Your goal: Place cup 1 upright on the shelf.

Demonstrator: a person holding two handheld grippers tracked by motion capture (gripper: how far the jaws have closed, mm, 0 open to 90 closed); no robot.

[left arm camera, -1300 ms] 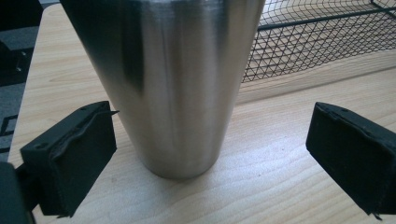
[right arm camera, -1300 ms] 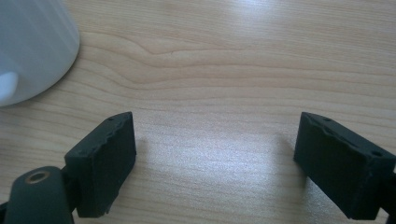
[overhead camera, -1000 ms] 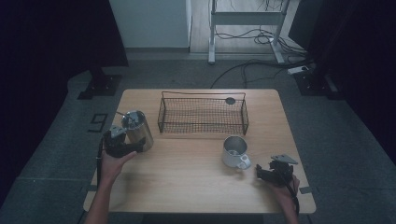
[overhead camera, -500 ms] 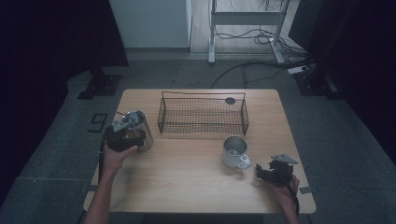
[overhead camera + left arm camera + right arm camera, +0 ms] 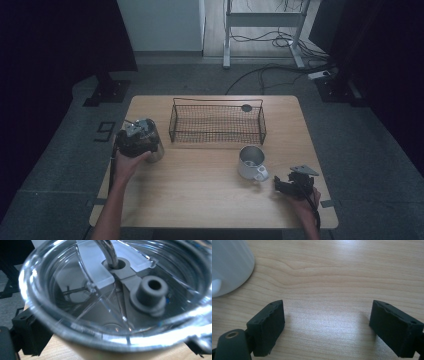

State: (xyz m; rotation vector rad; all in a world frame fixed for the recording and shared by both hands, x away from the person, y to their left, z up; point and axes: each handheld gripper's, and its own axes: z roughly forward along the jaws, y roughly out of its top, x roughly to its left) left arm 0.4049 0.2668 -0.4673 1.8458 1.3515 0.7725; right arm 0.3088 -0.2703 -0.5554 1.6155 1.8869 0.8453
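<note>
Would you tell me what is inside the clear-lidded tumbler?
Through the clear lid of the tumbler, a metal straw enters a grey fitting. Any contents are hidden by reflections.

A black figure "9" (image 5: 105, 131) lies on the floor (image 5: 60, 165), at nine o'clock from the desk (image 5: 200, 200).

Bare tabletop (image 5: 200, 190) lies open in front; the wire basket (image 5: 217, 122) blocks the back, the white mug (image 5: 251, 162) stands right
</note>
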